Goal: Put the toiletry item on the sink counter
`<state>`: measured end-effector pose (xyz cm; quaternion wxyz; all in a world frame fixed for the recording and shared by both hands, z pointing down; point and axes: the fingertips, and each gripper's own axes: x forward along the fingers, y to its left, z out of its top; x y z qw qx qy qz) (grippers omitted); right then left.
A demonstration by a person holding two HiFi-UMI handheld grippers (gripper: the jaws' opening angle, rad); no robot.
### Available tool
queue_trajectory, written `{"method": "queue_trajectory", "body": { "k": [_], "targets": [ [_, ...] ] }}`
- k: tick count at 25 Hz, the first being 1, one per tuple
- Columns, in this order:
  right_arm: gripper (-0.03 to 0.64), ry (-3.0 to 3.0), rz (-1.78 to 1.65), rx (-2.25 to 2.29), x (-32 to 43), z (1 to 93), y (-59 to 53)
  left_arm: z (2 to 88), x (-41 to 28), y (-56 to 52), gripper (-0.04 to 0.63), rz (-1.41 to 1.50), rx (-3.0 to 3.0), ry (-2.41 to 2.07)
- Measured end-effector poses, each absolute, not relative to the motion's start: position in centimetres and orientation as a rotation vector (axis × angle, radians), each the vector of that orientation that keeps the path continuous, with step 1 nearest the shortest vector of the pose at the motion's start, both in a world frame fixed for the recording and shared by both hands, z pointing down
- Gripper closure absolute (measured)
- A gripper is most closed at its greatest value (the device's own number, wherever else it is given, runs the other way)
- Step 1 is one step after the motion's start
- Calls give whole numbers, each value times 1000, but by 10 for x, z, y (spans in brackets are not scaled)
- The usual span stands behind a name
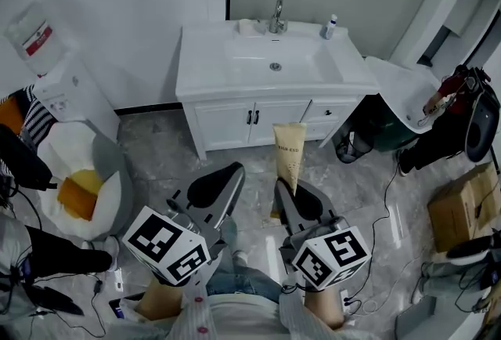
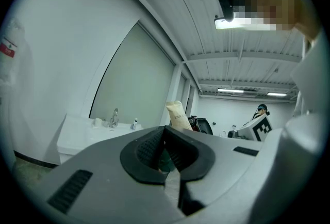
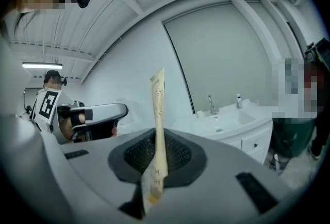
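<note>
The toiletry item is a flat beige tube [image 1: 288,152] standing upright above the floor in front of the vanity. My right gripper [image 1: 293,191] is shut on its lower end; in the right gripper view the tube [image 3: 158,114] rises edge-on from between the pads of that gripper [image 3: 154,169]. The white sink counter [image 1: 202,68] lies farther ahead, apart from the tube. My left gripper [image 1: 216,185] hangs beside the right one, shut and holding nothing. In the left gripper view its jaws [image 2: 165,152] meet, with the tube [image 2: 178,116] behind them.
On the counter stand a chrome faucet [image 1: 277,15] and a small white bottle [image 1: 331,25]. Below it are cabinet doors [image 1: 252,121]. A water dispenser [image 1: 59,84] and a cushion [image 1: 78,182] are at the left. A cardboard box [image 1: 462,209] and cables lie at the right.
</note>
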<state>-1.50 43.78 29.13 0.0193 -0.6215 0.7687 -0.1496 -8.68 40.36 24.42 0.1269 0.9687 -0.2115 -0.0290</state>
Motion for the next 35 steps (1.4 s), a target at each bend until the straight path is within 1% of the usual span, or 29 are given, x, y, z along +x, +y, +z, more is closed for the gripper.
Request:
{"method": "queue_trajectory", "body": {
  "k": [10, 23, 35],
  "targets": [
    [578, 2413, -494, -1929, 1, 296, 383, 246, -72, 346, 580, -102, 2805, -643],
    [578, 2431, -510, -1939, 21, 295, 237, 243, -54, 194, 580, -114, 2792, -660],
    [578, 2410, -508, -1985, 19, 305, 171, 253, -62, 127, 580, -101, 2807, -647]
  ]
}}
